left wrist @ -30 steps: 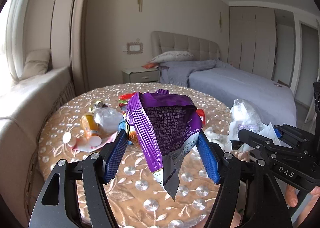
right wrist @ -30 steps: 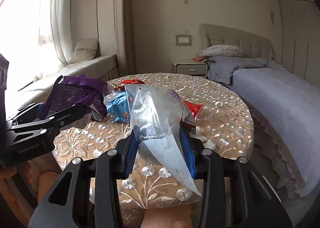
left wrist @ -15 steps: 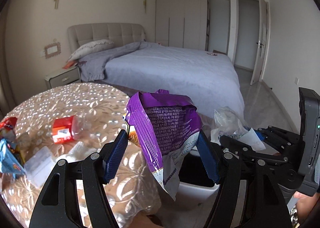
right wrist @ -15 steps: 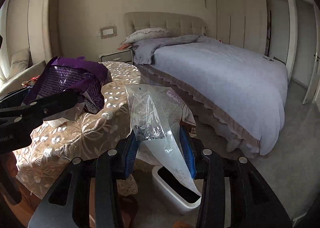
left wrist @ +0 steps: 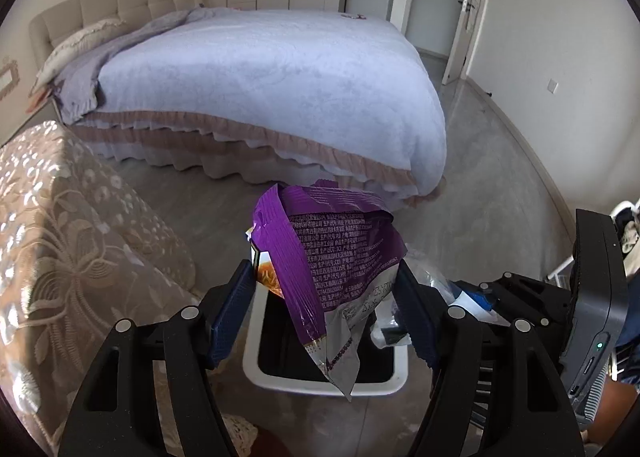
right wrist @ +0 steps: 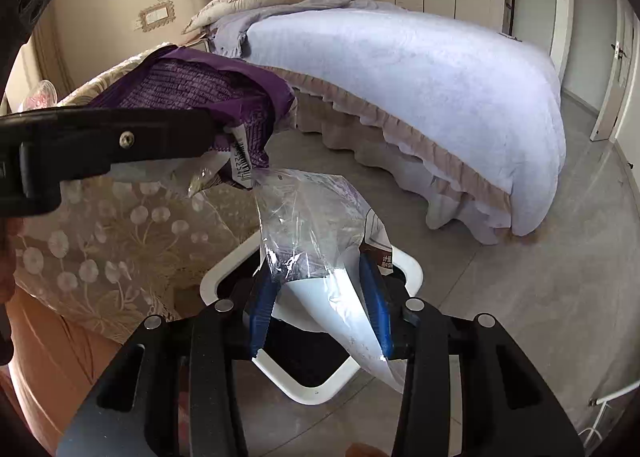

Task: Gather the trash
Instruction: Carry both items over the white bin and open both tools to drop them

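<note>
My left gripper [left wrist: 326, 299] is shut on a purple snack bag [left wrist: 332, 245] and holds it above a white-rimmed trash bin [left wrist: 384, 385] on the floor. My right gripper [right wrist: 318, 303] is shut on a clear plastic bag [right wrist: 316, 233] and holds it over the same bin [right wrist: 412, 269]. The purple bag [right wrist: 200, 91] and the left gripper's arm show at the upper left of the right wrist view. The right gripper's body [left wrist: 520, 297] shows at the right of the left wrist view.
A round table with a beige embroidered cloth [left wrist: 52, 225] stands to the left of the bin; it also shows in the right wrist view [right wrist: 120, 225]. A large bed with a lilac cover [left wrist: 260, 69] lies beyond, with grey floor [right wrist: 540, 317] between.
Both grippers have swung right, away from the tabletop, and tilted down with their bags. The bin on the floor has come into view under them.
</note>
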